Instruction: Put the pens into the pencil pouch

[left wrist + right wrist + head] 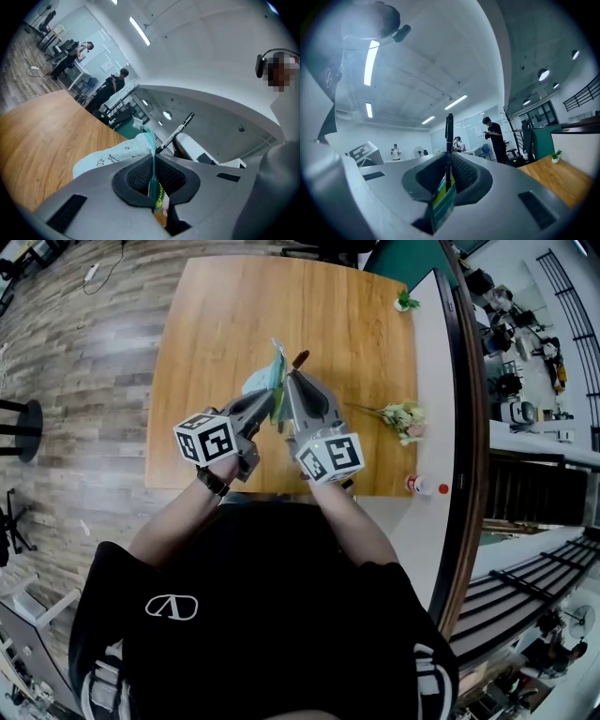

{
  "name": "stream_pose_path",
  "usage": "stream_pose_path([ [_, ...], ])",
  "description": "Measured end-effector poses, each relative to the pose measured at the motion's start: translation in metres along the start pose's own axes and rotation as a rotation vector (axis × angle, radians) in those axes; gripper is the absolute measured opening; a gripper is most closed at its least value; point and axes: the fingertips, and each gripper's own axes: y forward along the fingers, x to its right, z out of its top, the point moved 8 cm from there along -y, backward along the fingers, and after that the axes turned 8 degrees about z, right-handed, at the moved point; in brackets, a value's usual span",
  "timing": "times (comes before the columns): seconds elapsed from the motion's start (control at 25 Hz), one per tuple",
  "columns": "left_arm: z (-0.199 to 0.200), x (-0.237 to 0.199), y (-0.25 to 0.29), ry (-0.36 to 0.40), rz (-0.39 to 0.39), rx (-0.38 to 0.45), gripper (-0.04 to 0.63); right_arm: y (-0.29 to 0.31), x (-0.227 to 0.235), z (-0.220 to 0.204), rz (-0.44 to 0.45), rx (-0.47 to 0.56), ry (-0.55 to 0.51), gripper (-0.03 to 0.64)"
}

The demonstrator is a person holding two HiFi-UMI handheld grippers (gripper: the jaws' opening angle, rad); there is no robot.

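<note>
Left tool (153, 169) clamped on pencil pouch (115, 157) edge; right tool (449, 177) clamped on black pen (449, 136); both over table (234, 315). Far table half bare; flowers (401, 418) near right edge.

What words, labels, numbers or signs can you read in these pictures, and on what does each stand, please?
No text can be read as words.
Pencil pouch: small dark print, too blurred to read.
Shirt emblem: a white sign without letters.
Left marker cube and right marker cube: black-and-white square codes, no words.
</note>
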Motion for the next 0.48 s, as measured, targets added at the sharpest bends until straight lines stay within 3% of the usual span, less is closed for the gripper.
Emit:
stream_pose_path([
  [0.36, 0.012, 0.017, 0.0, -0.014, -0.057, 0.031, 0.017, -0.001, 0.0, -0.005, 0.009, -0.062, -0.052, 0.041],
  [0.48, 0.014, 0.017, 0.001, -0.016, -0.053, 0.035, 0.015, -0.002, -0.002, -0.002, 0.058, -0.063, -0.092, 0.095],
])
